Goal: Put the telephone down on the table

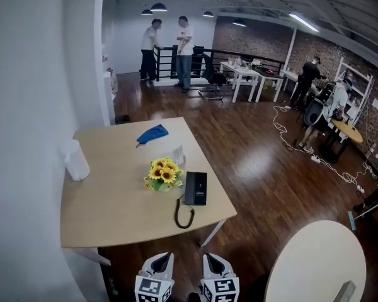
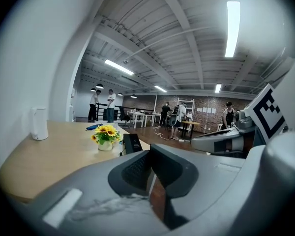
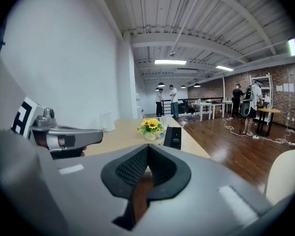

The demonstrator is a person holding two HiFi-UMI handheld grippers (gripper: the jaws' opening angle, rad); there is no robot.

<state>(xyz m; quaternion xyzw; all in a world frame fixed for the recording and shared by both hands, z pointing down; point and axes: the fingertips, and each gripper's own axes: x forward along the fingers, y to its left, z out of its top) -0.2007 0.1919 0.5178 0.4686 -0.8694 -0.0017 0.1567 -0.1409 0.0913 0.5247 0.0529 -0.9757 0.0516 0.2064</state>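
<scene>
Black telephone [image 1: 196, 188] lying flat by the table's [image 1: 107, 216] right edge as wanted, so hanging left gripper [image 1: 164, 257] and right gripper [image 1: 211, 257] clamped together, empty, off its front edge.

Bare surface [image 1: 107, 216] across near-left half; flowers [image 1: 163, 173] and phone [image 1: 196, 187] crowding right edge, white container [image 1: 75, 160] by wall [image 1: 25, 106], blue cloth [image 1: 152, 133] at far end.

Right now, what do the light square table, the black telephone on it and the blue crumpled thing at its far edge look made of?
Light square table: pale wood or wood-look laminate, matte; even tan top, thin edge.
Black telephone: probably moulded plastic; smooth, slight sheen on its face.
Blue crumpled thing: likely cloth; soft folds, no shine.
</scene>
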